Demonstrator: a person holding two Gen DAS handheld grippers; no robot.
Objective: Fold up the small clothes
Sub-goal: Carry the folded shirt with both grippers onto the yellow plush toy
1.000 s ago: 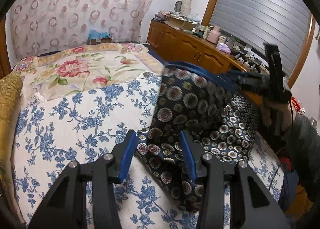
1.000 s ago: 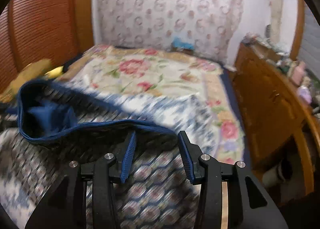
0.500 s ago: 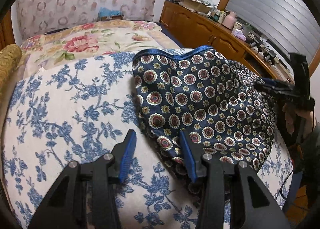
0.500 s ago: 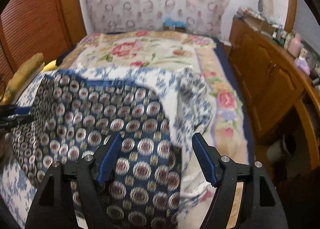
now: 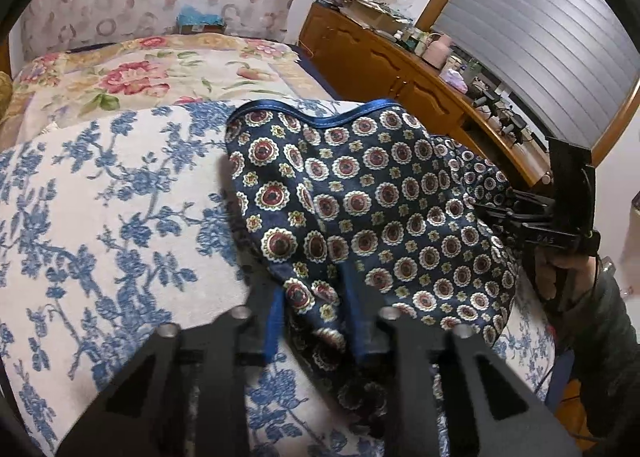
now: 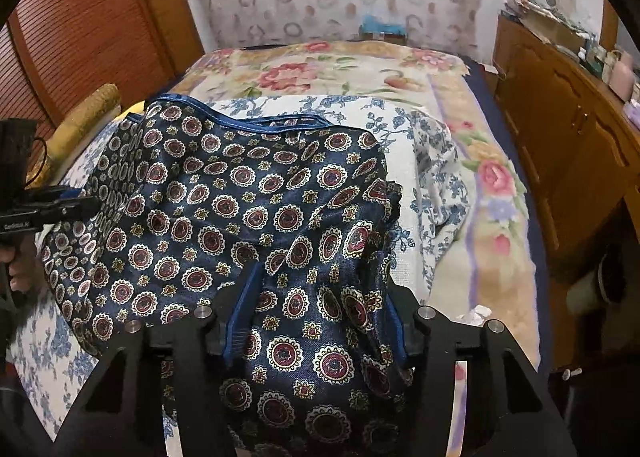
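A dark blue garment (image 5: 360, 197) with red-and-cream medallions and a blue waistband (image 5: 320, 117) lies spread on the bed. My left gripper (image 5: 316, 321) is at its near left hem. Its jaws are closing and the pads pinch a raised fold of the cloth. In the right wrist view the same garment (image 6: 240, 197) bunches between the fingers of my right gripper (image 6: 320, 313). Those jaws are closing too, and cloth drapes over the right finger. Each gripper shows in the other's view, at opposite ends of the garment: right gripper (image 5: 494, 213), left gripper (image 6: 76, 203).
The bed has a white cover with blue flowers (image 5: 100, 197) and a rose-print quilt (image 5: 140, 73) beyond it. A cluttered wooden cabinet (image 5: 380, 57) runs along the right. A slatted wooden panel (image 6: 80, 37) and a yellow cushion (image 6: 88, 109) stand at the left.
The garment, held up a second ago, now lies flat on the bed. Both grippers have come down. The right jaws widened, then narrowed on cloth. The left jaws narrowed on a fold.
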